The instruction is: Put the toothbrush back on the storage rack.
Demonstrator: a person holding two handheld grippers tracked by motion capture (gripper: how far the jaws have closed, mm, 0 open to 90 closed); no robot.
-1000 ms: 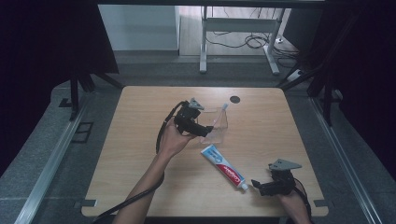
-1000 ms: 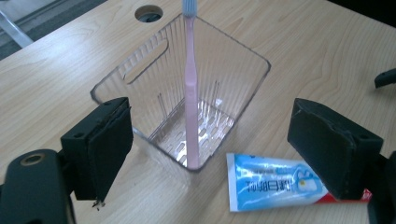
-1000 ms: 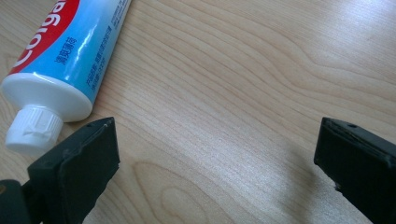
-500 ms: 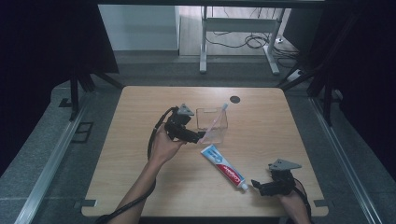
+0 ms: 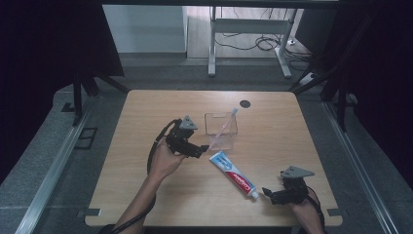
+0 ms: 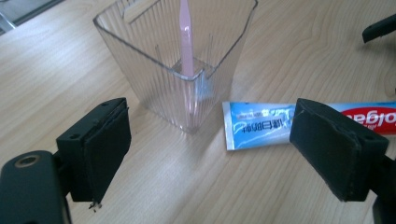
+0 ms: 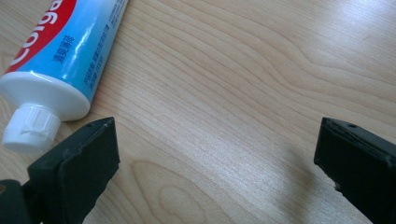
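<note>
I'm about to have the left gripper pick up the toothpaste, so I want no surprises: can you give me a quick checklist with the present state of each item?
1. Left gripper open: ok, its jaws stand wide apart with nothing between them.
2. Toothpaste tube free to lift: ok, it lies flat on the table, untouched by either gripper.
3. Clear cup out of the way: not ok, it stands upright very near the tube's flat end.
4. Toothbrush settled: ok, it leans inside the cup.
5. Right gripper clear of the tube: not ok, it rests open right beside the cap.
6. Cap screwed tight: cannot tell.
</note>
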